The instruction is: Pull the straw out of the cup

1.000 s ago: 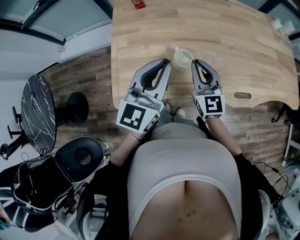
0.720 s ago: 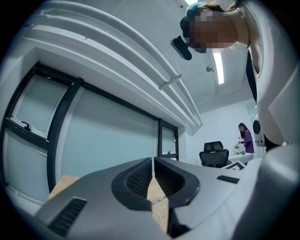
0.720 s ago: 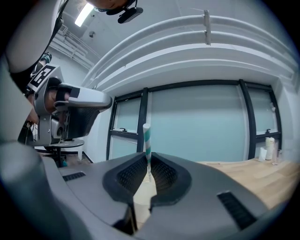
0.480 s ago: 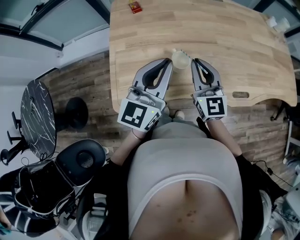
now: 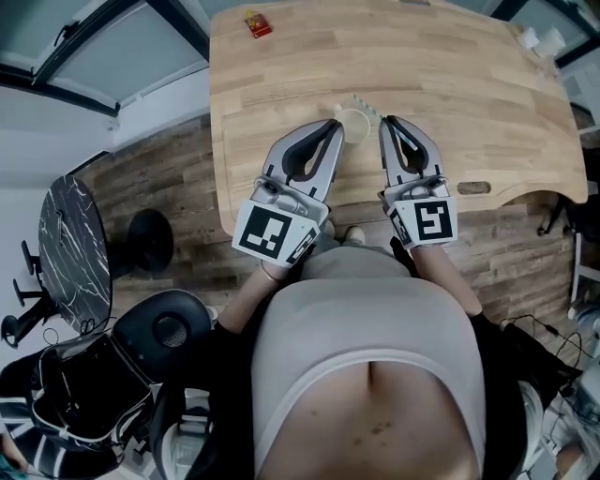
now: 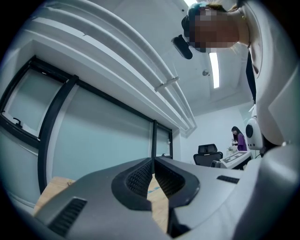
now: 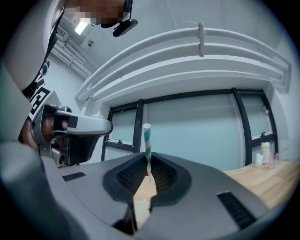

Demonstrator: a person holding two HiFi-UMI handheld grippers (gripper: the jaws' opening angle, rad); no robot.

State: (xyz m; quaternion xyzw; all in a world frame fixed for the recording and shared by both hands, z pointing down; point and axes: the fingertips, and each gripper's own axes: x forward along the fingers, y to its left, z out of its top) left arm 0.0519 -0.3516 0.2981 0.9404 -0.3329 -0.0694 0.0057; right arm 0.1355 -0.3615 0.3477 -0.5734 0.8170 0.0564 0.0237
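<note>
The right gripper [image 7: 148, 158] clamps its jaws on the striped straw [image 7: 146, 136], held upright for a straight lift from the cup [image 5: 350, 122] on the table [image 5: 469, 75]. The left gripper [image 6: 153, 164], jaws together and empty, flanks the cup, likely to steady it.

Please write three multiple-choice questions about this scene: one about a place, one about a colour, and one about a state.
1. Where is the small red object? A near the far left corner of the table; B in a bowl; C on a shelf.
2. What colours are the stripes of the straw? A red and white; B teal and white; C black and yellow.
3. How is the right gripper? A wide open; B shut on the straw; C shut on a spoon.
Answers: 1 A, the head view shows it there; 2 B, seen in the right gripper view; 3 B, its pads press the straw.
</note>
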